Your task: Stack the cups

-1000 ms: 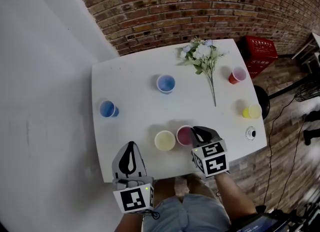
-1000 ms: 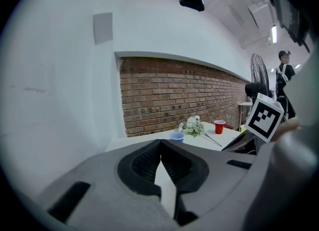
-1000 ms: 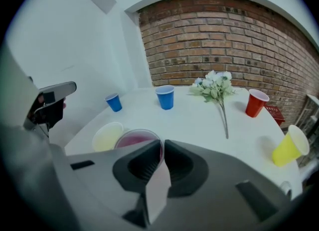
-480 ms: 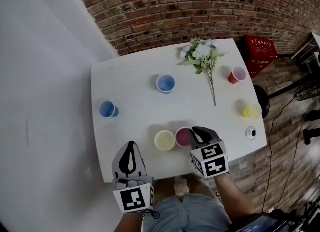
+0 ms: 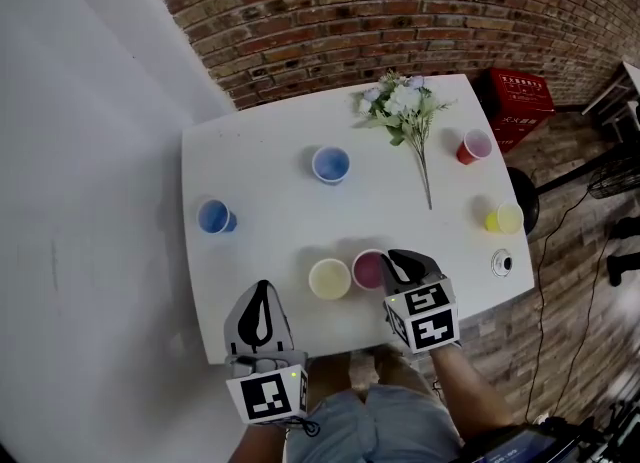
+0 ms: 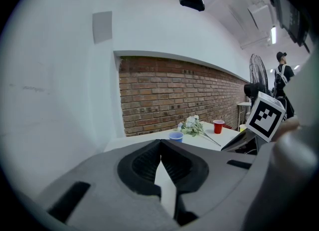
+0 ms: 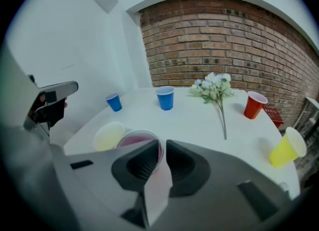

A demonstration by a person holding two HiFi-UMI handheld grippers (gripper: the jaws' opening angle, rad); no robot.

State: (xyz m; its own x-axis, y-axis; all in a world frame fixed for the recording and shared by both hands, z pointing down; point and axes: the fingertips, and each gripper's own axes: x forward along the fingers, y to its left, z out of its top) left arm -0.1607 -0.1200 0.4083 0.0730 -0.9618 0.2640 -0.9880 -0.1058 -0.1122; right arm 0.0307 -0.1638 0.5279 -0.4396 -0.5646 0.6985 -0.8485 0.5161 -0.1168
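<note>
Unmoved since earlier, head view: pink cup (image 5: 369, 271) upright beside yellow cup (image 5: 329, 279), near the table's (image 5: 250, 181) front edge. Left gripper view: left gripper (image 6: 160, 144) jaws clenched, empty. Right gripper view: right gripper (image 7: 162, 147) jaws opening, translucent pink wall between; bare table ahead.

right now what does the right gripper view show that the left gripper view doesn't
Right gripper view only: the pink plastic cup, its wall between the right gripper's opening jaws, the pale yellow plastic cup beside it, the left-edge blue plastic cup. Left gripper view only: a look down the left gripper's shut, empty jaws, a standing fan, a person behind. Both: the central blue plastic cup, the white flower bunch, the red plastic cup.
</note>
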